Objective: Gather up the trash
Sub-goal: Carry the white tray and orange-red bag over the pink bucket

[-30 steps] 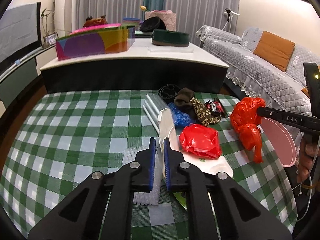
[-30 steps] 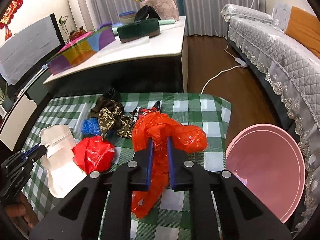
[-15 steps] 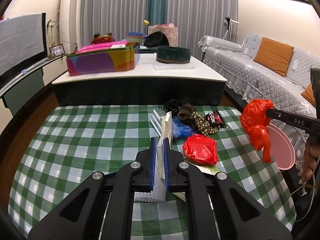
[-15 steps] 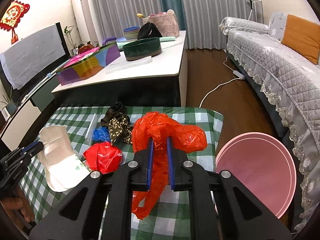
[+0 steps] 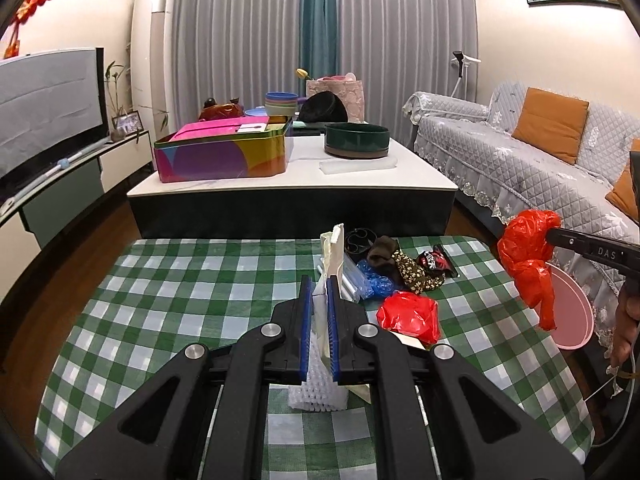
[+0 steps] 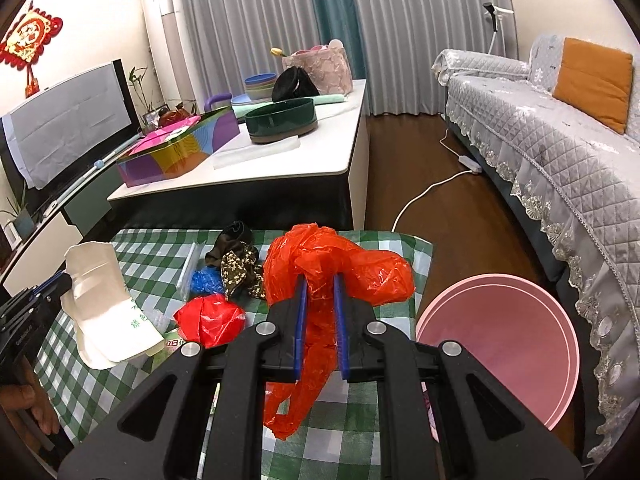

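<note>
Two grippers each hold a piece of trash above the checked table (image 5: 168, 320). The left gripper (image 5: 319, 320) has its blue jaws pressed shut on a white paper bag (image 6: 100, 296). The bag stands up on its edge between the jaws, lifted over the near part of the table. The right gripper (image 6: 319, 328) has its jaws squeezed on a crumpled orange-red plastic bag (image 6: 336, 268). That bag puffs out over the jaws and its tail hangs down under them, up in the air near the right edge of the table.

More trash lies on the table. A small red plastic ball (image 5: 408, 316) sits near the middle, close to the white bag. Behind it, farther from the grippers, lie a blue plastic scrap (image 5: 374, 278), a brown flowery cloth (image 5: 416, 272), a dark snack wrapper (image 5: 436, 260) and a clear plastic sleeve (image 5: 352, 280), all bunched close together. A white foam net (image 5: 316, 392) lies on the table under the left gripper.

A pink round bin (image 6: 508, 344) stands on the floor just beside the right edge of the table, below the orange-red bag.
</note>
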